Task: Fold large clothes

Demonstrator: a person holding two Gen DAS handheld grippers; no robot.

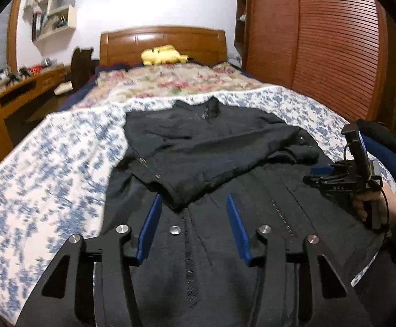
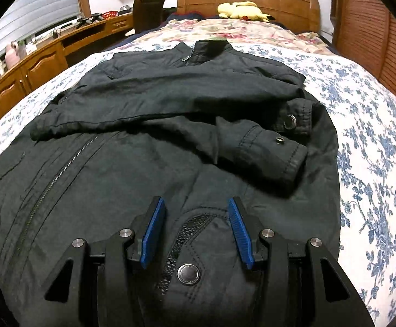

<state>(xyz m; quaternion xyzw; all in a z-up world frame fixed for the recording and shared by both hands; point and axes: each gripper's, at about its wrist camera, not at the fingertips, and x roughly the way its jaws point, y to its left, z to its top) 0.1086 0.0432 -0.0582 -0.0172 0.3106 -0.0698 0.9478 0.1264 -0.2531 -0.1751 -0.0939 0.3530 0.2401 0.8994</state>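
Note:
A large black jacket (image 1: 211, 147) lies front up on the bed, both sleeves folded across its chest. In the left wrist view my left gripper (image 1: 193, 201) hovers open over the lower front, and a sleeve cuff (image 1: 170, 190) lies just beyond its blue pads. At the right edge of that view a hand (image 1: 372, 204) holds my right gripper (image 1: 313, 175) low over the jacket's side. In the right wrist view the right gripper (image 2: 195, 204) is open above the jacket (image 2: 170, 95), over a zipped pocket with a snap button (image 2: 188, 273). The other cuff (image 2: 287, 152) lies ahead to the right.
The bed has a blue floral cover (image 1: 48, 163) and a flowered quilt (image 1: 170, 81) further up. A yellow plush toy (image 1: 162, 54) rests at the wooden headboard (image 1: 198, 41). A wooden desk (image 1: 21, 90) runs along the left, and a slatted wardrobe (image 1: 320, 41) stands on the right.

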